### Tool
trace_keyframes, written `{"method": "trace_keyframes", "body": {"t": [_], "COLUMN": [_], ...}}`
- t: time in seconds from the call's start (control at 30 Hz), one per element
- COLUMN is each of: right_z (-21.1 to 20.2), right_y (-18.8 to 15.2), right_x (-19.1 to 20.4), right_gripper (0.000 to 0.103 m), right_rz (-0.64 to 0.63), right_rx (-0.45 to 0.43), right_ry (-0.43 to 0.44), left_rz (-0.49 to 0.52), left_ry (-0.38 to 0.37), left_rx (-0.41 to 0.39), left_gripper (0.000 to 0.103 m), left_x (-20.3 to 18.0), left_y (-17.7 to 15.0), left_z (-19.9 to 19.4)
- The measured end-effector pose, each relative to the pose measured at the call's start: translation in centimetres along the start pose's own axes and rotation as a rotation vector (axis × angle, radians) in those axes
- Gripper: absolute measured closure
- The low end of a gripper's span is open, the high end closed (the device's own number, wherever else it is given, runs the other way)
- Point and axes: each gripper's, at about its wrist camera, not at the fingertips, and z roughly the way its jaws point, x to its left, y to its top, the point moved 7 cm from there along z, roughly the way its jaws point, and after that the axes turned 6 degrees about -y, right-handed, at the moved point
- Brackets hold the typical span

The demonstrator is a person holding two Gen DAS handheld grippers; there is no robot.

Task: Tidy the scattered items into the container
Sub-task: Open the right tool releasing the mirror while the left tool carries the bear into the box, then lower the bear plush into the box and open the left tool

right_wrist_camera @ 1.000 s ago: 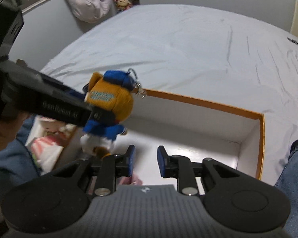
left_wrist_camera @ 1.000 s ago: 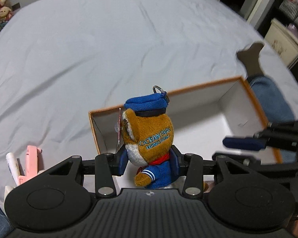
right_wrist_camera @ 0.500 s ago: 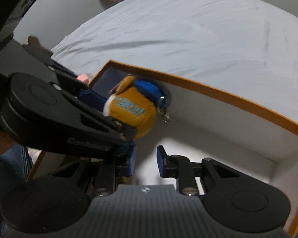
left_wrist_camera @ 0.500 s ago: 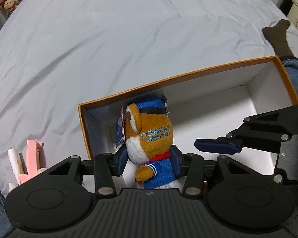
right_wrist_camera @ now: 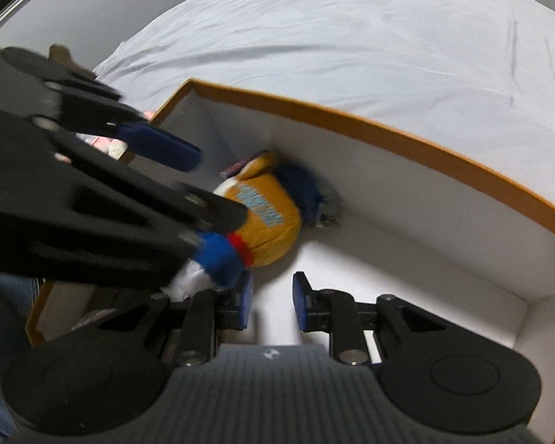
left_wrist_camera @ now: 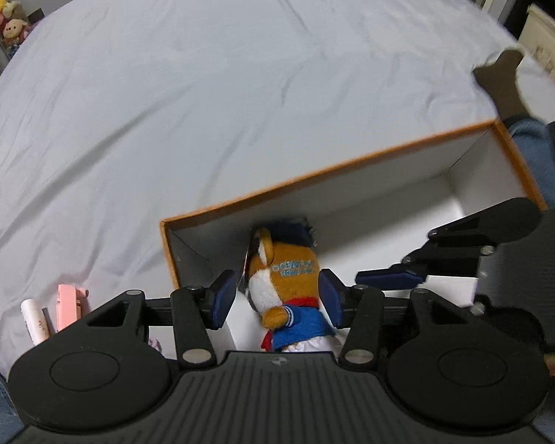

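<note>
one plush in box, left gripper jaws spread: lift straight out. right gripper jaws narrowly apart, empty.

The left gripper has its blue pads spread apart on either side of a plush bear keychain in a blue sailor cap, which sits in the near left corner of the orange-rimmed white box on the grey bed sheet. The right gripper reaches in over the box from the right. Left of the box lie a pink clip and a white tube.
</note>
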Motion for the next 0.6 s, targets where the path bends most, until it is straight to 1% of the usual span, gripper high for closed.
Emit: {"method": "trace_keyframes", "body": {"t": [0.07, 0.17, 0.23, 0.27, 0.33, 0.37, 0.43, 0.53, 0.6], "right_z": [-0.3, -0.8, -1.1, -1.2, -1.2, -1.0, -0.5, 1.0, 2.0], "right_y": [0.3, 0.9, 1.4, 1.7, 2.4, 2.7, 3.1, 3.5, 3.6], "right_x": [-0.2, -0.3, 0.0, 0.4, 1.3, 1.7, 2.1, 2.3, 2.5], "right_gripper": [0.076, 0.072, 0.066, 0.064, 0.055, 0.054, 0.047, 0.046, 0.045], "right_rz": [0.031, 0.096, 0.125, 0.131, 0.126, 0.117, 0.102, 0.103, 0.114], "right_rx": [-0.003, -0.011, -0.020, -0.024, -0.030, -0.031, -0.017, 0.018, 0.035], "right_ry": [-0.001, 0.015, 0.043, 0.050, 0.056, 0.059, 0.050, 0.007, 0.009], "left_rz": [-0.011, -0.029, -0.044, -0.051, -0.082, -0.094, -0.122, -0.155, -0.179], "left_ry": [-0.025, -0.032, -0.029, -0.029, -0.018, -0.014, -0.013, -0.018, -0.023], "left_rx": [-0.028, -0.075, -0.106, -0.119, -0.145, -0.155, -0.169, -0.181, -0.183], "left_gripper": [0.046, 0.046, 0.046, 0.046, 0.046, 0.046, 0.046, 0.046, 0.046], "left_x": [0.2, 0.7, 0.5, 0.6, 1.1, 1.3, 1.9, 2.6, 3.2], "left_y": [-0.1, -0.3, -0.2, -0.3, -0.8, -0.9, -1.4, -2.0, -2.5], "left_z": [-1.2, -2.7, -3.7, -4.2, -4.9, -5.1, -5.6, -5.9, -5.8]}}
